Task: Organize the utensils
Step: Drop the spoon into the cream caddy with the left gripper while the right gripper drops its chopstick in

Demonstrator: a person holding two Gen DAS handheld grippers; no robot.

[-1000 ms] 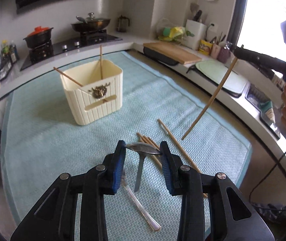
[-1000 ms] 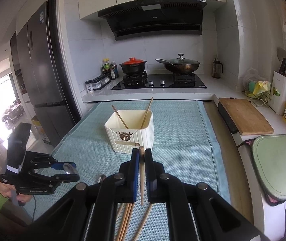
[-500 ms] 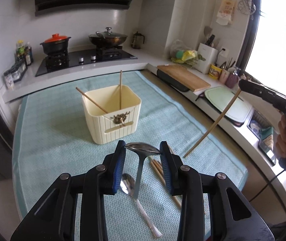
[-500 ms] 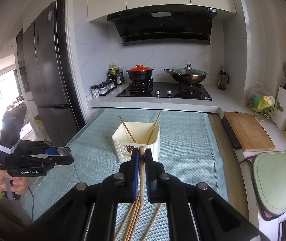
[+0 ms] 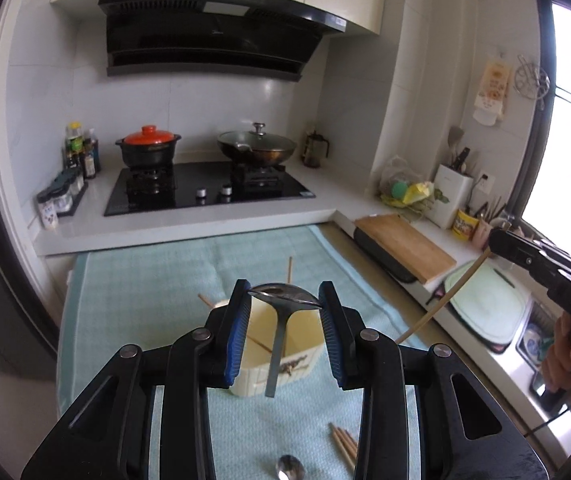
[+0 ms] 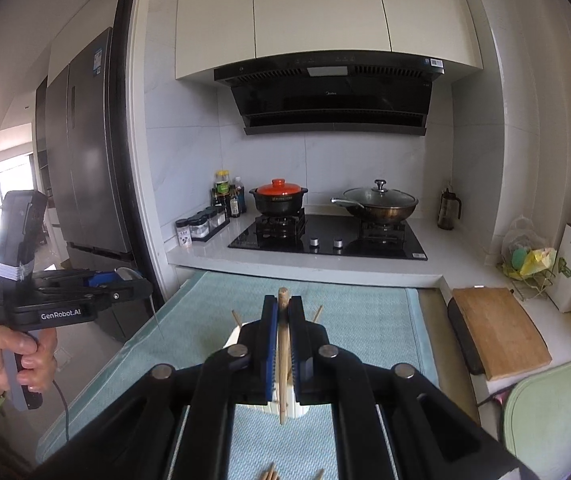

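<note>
I hold one utensil in each gripper, both lifted above the counter. My left gripper (image 5: 284,300) has its jaws closed on the bowl of a spoon (image 5: 283,300); the handle hangs straight down toward 6 o'clock, in front of the cream holder (image 5: 277,364). My right gripper (image 6: 283,320) has its jaws almost fully together on a wooden chopstick (image 6: 283,360), which stands nearly upright with its top end just above the pads.

The holder stands on the green towel (image 5: 145,280) and already carries two chopsticks, leaning toward 11 and 1 o'clock. In the right wrist view it is mostly hidden behind my jaws. More chopsticks (image 5: 343,442) and a second spoon (image 5: 290,470) lie on the towel at about 5 and 6 o'clock from the holder.

I judge the step as carrying: both pieces are picked up, not yet placed. The next move calls for bringing each lower end over the holder's open top, lowering it inside, and only then letting go. The spoon hangs loosely and could swing against the rim.
</note>
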